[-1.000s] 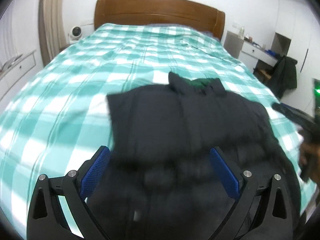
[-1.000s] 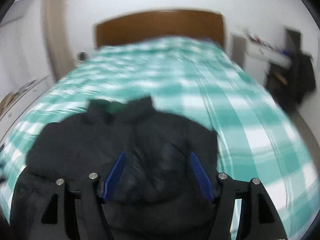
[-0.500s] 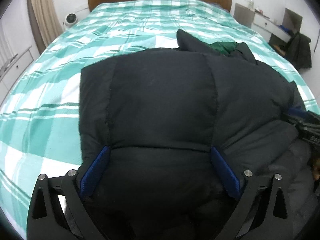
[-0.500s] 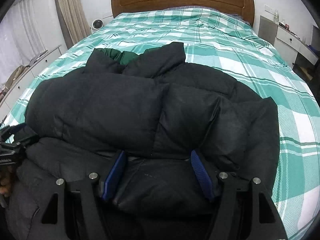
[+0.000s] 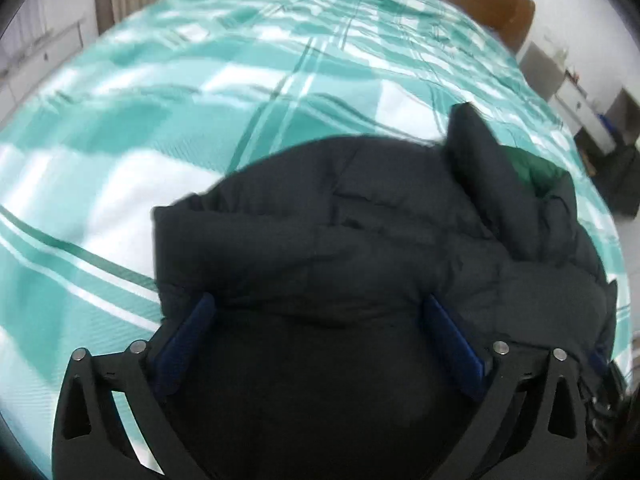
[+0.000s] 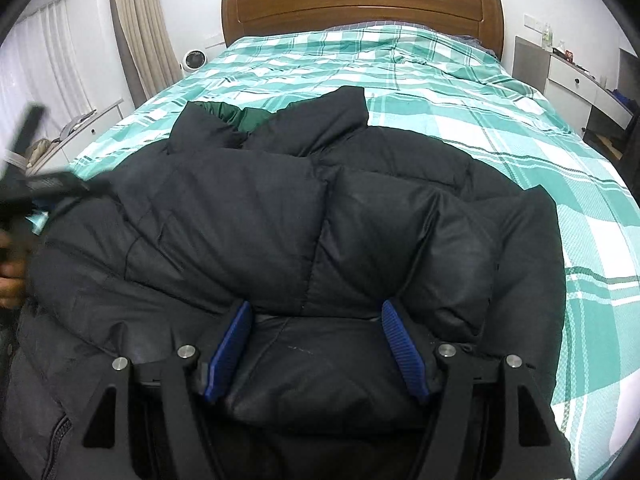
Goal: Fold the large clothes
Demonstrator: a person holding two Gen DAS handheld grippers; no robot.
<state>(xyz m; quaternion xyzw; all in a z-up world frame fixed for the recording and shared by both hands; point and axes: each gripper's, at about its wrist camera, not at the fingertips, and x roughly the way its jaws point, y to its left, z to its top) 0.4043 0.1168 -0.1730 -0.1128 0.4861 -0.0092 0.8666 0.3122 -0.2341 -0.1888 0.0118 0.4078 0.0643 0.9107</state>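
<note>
A black puffer jacket [image 6: 304,216] lies on the bed [image 6: 460,80], filling the lower centre of both wrist views. Its collar, showing green lining [image 6: 228,110], points toward the headboard [image 6: 360,0] at top of frame, so the long axis runs from the tongs up the picture. Right tongs [image 6: 316,316]: jaws at middling width with a thick padded fold bulging between the blue pads [image 6: 400,344]; the pads appear to press on it, so this reads as a grip on the jacket. Left tongs [image 5: 316,308]: jaws wide, dark jacket fabric filling the gap; whether the pads [image 5: 452,340] pinch it cannot be told through the blur. In the right view the left tongs appear as a blurred bar at the far left edge. Both tongs sit at the hem end; any further fold would travel toward the collar.
</note>
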